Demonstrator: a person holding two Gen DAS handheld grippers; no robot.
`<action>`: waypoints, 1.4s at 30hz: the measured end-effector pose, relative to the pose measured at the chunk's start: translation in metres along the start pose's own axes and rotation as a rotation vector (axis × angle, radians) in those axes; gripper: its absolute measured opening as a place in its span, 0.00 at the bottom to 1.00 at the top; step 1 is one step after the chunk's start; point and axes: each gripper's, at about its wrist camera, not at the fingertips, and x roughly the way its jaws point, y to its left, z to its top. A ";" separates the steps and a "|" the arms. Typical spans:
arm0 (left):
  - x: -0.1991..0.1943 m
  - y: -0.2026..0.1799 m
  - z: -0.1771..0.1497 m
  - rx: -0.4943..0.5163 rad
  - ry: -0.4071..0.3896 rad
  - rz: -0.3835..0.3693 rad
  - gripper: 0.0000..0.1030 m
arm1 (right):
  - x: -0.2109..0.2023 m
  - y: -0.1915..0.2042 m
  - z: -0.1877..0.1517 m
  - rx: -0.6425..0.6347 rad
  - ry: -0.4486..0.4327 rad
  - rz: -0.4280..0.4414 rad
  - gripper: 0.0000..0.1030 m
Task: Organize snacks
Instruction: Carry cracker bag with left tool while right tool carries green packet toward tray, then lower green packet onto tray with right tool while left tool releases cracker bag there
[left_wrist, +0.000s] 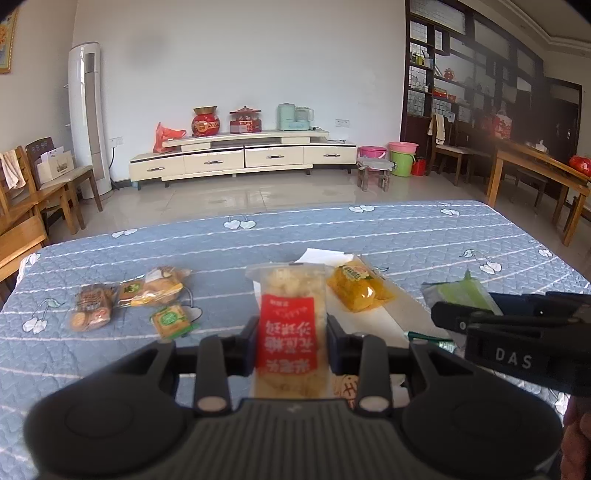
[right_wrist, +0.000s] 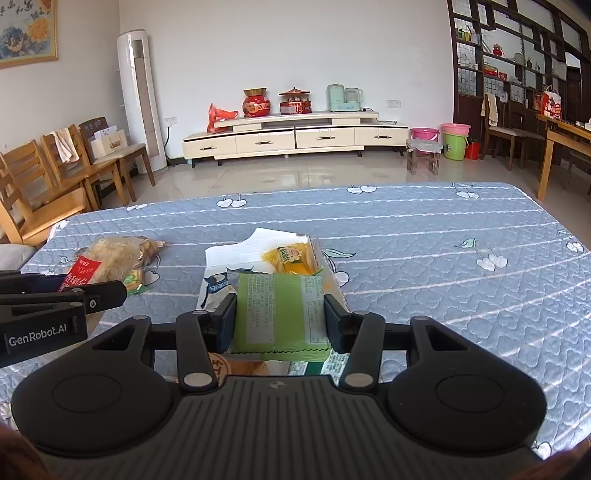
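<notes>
A: What do the left tongs (left_wrist: 291, 341) have?

B: They are closed on a clear packet with a red label (left_wrist: 288, 325), gripped by its two side edges and held up above the counter (left_wrist: 369, 229). Pale puffed pieces show through the wrapper.

A: And the right tongs (right_wrist: 280, 319)?

B: Closed too, on a green packet (right_wrist: 280, 314), printed back facing the camera, one finger on each side edge.

A: Where is all this relative to the white box (right_wrist: 236, 254)?

B: The box lies open on the blue quilted cloth, and a yellow packet (right_wrist: 293, 260) lies inside it. The green packet hangs just on the near side of the box, above its front end. From the left wrist view the red-label packet sits in front of the box, slightly to its left.

A: Anything else left of the box?

B: Loose snacks lie on the cloth there: a bag of round biscuits (left_wrist: 92, 308), a bread-like bag (left_wrist: 162, 284) just beside it, and a small orange packet with a green label (left_wrist: 171, 319) nearer the camera. They are well apart from the box.

A: Are the two tongs touching?

B: No. They are side by side, with a gap between them.
</notes>
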 end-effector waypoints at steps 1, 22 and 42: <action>0.002 -0.002 0.001 0.002 0.001 -0.001 0.33 | 0.001 0.000 0.000 -0.001 0.001 -0.001 0.58; 0.055 -0.018 0.008 -0.012 0.070 -0.034 0.33 | 0.036 0.011 0.003 -0.023 0.061 0.000 0.58; 0.091 -0.029 0.011 -0.013 0.114 -0.064 0.33 | 0.055 0.006 0.008 -0.026 0.088 -0.015 0.59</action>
